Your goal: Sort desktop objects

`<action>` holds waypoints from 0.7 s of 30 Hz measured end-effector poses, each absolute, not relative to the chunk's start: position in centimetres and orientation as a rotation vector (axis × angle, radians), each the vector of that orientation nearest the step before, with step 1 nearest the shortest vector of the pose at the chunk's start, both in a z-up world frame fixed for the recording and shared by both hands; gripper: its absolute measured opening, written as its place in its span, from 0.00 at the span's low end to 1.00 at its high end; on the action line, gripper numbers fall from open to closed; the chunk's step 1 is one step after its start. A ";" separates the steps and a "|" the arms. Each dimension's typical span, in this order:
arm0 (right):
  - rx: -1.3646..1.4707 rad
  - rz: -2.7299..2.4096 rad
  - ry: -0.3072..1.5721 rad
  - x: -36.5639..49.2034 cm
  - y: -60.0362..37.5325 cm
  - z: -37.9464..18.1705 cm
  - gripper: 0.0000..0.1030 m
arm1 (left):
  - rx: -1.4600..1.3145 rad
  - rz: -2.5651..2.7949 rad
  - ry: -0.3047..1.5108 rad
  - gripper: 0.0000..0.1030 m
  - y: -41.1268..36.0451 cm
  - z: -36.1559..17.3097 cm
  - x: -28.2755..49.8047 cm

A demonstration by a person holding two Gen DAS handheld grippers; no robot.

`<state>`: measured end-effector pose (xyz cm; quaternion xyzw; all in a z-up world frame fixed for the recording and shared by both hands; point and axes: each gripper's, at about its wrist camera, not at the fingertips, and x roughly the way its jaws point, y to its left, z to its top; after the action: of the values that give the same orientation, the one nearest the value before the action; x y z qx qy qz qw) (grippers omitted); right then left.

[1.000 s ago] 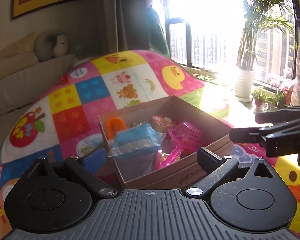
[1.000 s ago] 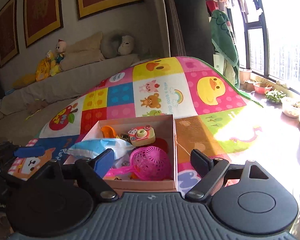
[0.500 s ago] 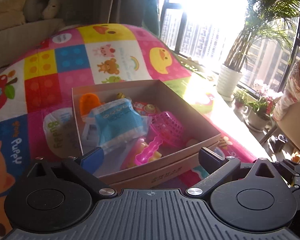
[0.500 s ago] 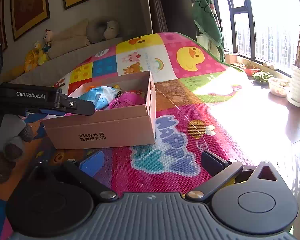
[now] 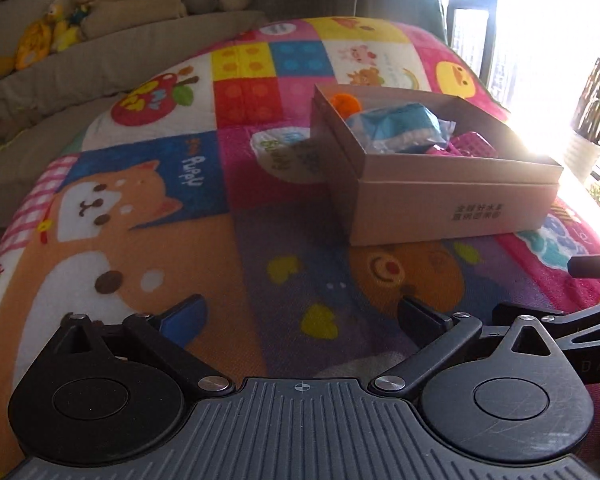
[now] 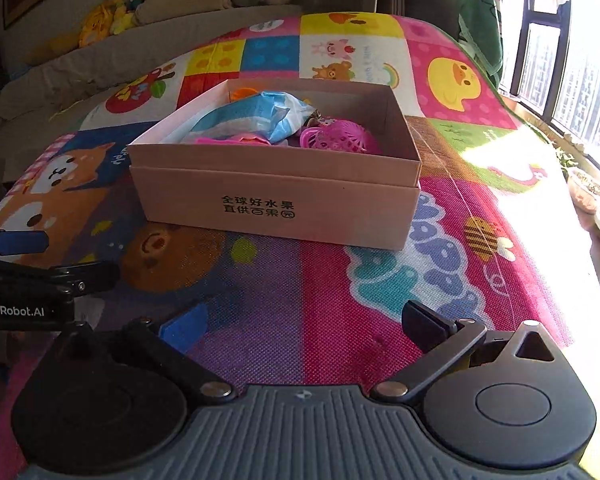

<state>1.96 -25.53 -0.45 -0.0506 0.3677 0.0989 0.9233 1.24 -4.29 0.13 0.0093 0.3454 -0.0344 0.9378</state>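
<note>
A cardboard box [image 6: 276,196] sits on a colourful play mat [image 6: 340,288]. It holds a blue plastic packet [image 6: 252,114], a pink mesh basket toy [image 6: 340,138] and an orange toy [image 6: 246,92]. In the left wrist view the box [image 5: 452,204] is ahead to the right, with the blue packet [image 5: 400,128] inside. My left gripper [image 5: 300,316] is open and empty, low over the mat before the box. My right gripper [image 6: 300,324] is open and empty, also short of the box. The left gripper's side shows at the left edge of the right wrist view [image 6: 28,276].
A grey sofa [image 6: 100,52] with plush toys [image 6: 100,24] runs along the far side. A window [image 6: 572,52] and potted plants [image 6: 588,188] are at the right, with strong glare. Bare mat [image 5: 140,248] lies left of the box.
Both grippers have pulled back and down from over the box to low above the mat in front of it. The box contents look unchanged.
</note>
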 end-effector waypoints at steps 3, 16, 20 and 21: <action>-0.054 0.196 0.761 3.1 -26.0 -0.5 1.00 | 0.002 -0.039 0.723 1.00 -4.3 -0.3 1.4; -0.053 0.171 0.694 2.0 -26.1 -1.1 1.00 | -0.002 0.015 0.696 1.00 -5.1 -0.6 0.8; -0.052 0.172 0.694 2.0 -26.1 -1.0 1.00 | -0.003 0.014 0.697 1.00 -5.1 -0.6 0.9; -0.052 0.172 0.694 2.0 -26.1 -1.0 1.00 | -0.003 0.015 0.696 1.00 -5.1 -0.5 0.9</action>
<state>1.97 -26.11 -1.04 -0.0253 0.3396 0.0841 0.9365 0.86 -5.06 -0.55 -0.0013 0.3412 0.0072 0.9400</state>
